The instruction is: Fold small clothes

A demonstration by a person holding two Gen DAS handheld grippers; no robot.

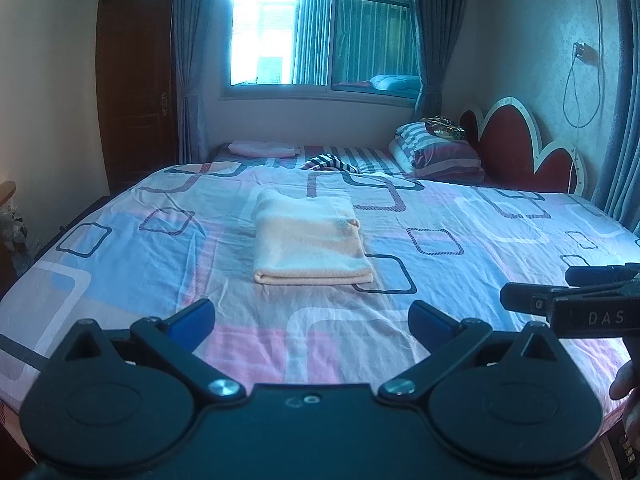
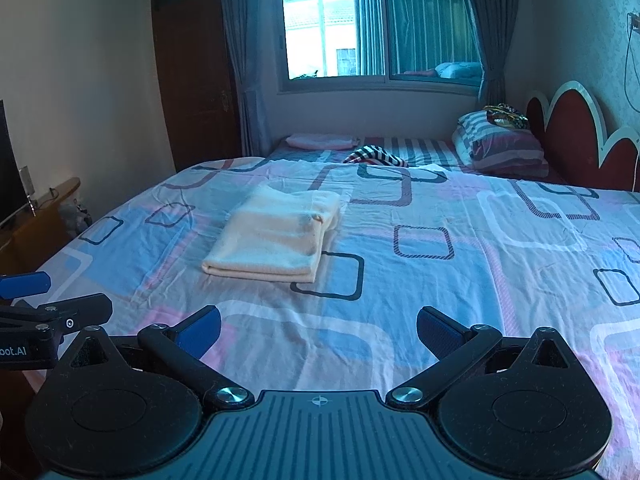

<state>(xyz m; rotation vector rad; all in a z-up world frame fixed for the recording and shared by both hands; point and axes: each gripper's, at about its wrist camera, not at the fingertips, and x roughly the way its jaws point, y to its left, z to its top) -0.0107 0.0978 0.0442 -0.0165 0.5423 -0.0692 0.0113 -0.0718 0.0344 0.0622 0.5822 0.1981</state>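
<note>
We see a pale peach folded cloth (image 1: 310,240) mid-frame on a bed sheet (image 1: 460,216) of blue, pink and white with dark rounded-square outlines. Upper right: a striped pillow (image 1: 436,152) and a red, white-edged headboard (image 1: 516,140). Our tongs (image 1: 311,320) have blue pads.

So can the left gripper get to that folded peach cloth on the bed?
Probably yes. The left gripper is open and points straight at the folded peach cloth, with only bare patterned bedsheet between them. The right gripper sits off to the side, not in its path.
</note>
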